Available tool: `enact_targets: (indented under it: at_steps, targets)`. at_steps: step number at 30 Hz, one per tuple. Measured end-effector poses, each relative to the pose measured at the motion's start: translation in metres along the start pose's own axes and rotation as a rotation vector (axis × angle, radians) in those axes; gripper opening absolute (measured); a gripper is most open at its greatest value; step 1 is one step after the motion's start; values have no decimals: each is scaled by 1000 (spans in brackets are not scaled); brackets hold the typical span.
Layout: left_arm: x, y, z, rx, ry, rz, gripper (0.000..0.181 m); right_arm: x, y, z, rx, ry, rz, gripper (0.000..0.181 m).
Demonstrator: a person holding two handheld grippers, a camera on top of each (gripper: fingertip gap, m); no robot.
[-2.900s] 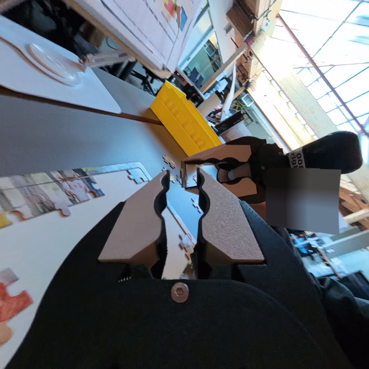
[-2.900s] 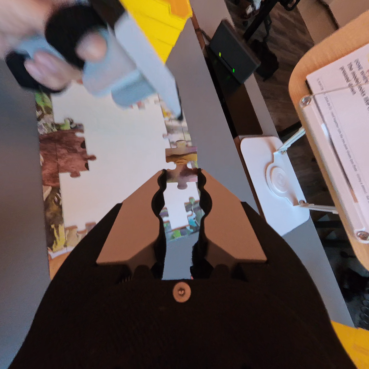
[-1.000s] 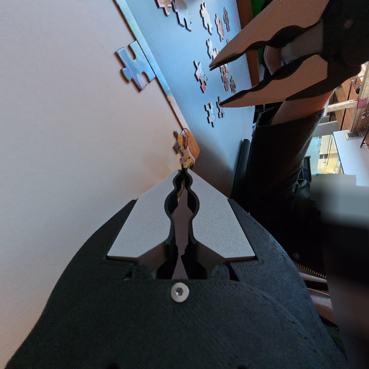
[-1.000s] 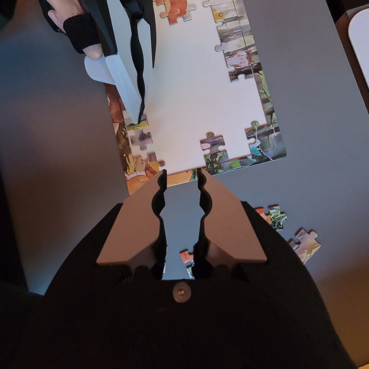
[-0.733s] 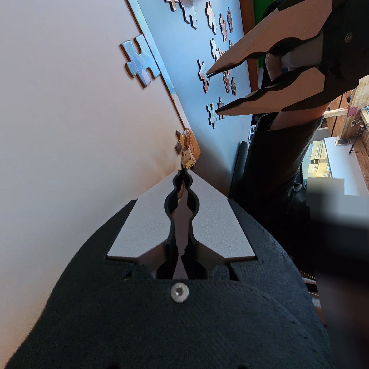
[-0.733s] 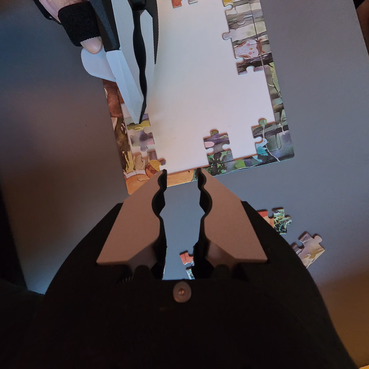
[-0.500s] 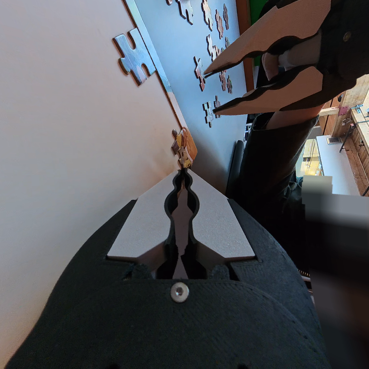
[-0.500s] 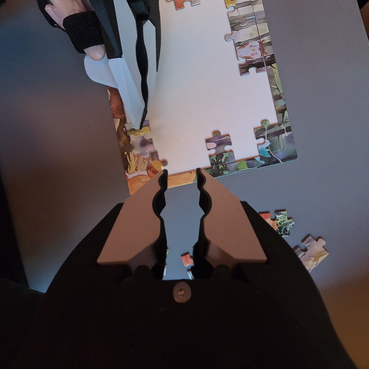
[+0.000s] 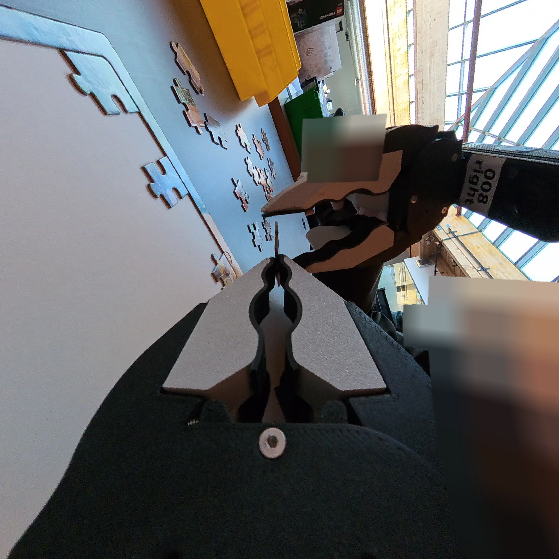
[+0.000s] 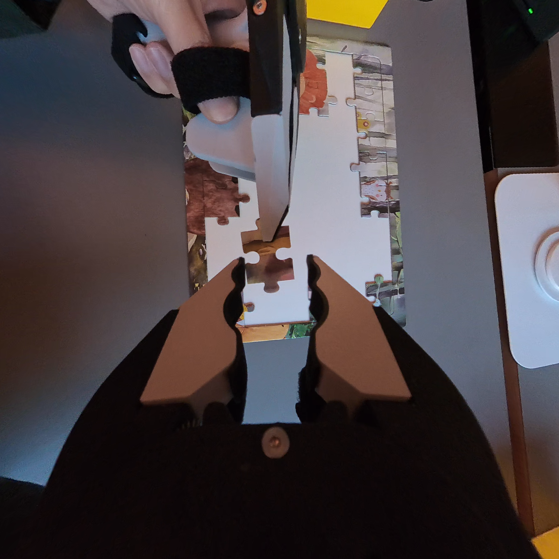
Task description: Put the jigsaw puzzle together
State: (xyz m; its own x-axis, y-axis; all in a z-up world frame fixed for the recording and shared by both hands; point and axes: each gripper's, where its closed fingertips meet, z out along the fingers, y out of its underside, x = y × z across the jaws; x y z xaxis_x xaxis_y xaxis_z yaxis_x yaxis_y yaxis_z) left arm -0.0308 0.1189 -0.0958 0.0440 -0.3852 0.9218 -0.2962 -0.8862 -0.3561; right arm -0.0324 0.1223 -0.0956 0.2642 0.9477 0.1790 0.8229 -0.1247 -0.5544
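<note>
Holding a brown cardboard puzzle piece (image 10: 267,257) over the white puzzle tray (image 10: 326,193): left hand-held gripper (image 9: 276,261), pinched closed. Right hand-held gripper (image 10: 273,260): wide, empty. Tray: border pieces only. Yellow plastic bin (image 9: 254,45): contents hidden.

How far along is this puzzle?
Roughly the border is done: pieces line the edges of the board, while its white middle is bare. In hand: the left gripper pinches one piece above the board, with the open right gripper facing it. Left: the middle, from loose pieces on the table.
</note>
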Motion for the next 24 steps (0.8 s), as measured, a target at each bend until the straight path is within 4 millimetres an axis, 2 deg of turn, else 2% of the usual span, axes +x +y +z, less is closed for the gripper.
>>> enact_targets:
  at_steps: [2, 6, 8, 11, 13, 15, 17, 20, 22, 24]
  targets:
    - [0, -2, -1, 7, -3, 2, 0, -2, 0, 0, -7, -8, -14, 32]
    - [9, -7, -1, 35, 42, -1, 1, 2, 1, -8, -21, 27, 0, 31]
    - [16, -11, -2, 49, 65, 8, 27, 7, 19, -29, -109, 91, 34, 32]
    - [24, -17, -8, 68, 45, 78, 29, -1, 52, -85, -130, 142, 146, 31]
    - [26, -20, -10, 74, 20, 109, 29, -1, 99, -125, -220, 203, 224, 31]
    - [28, -19, -9, 71, 11, 117, 28, -7, 165, -163, -349, 253, 328, 31]
    - [30, -18, -7, 63, 12, 122, 27, -27, 230, -193, -424, 261, 466, 32]
    - [30, -18, -4, 55, -5, 132, 26, -60, 298, -211, -430, 240, 619, 32]
    - [28, -17, -3, 49, -15, 129, 26, -74, 328, -213, -430, 242, 649, 32]
    - [28, -16, -3, 47, -14, 116, 26, -79, 345, -212, -408, 249, 686, 32]
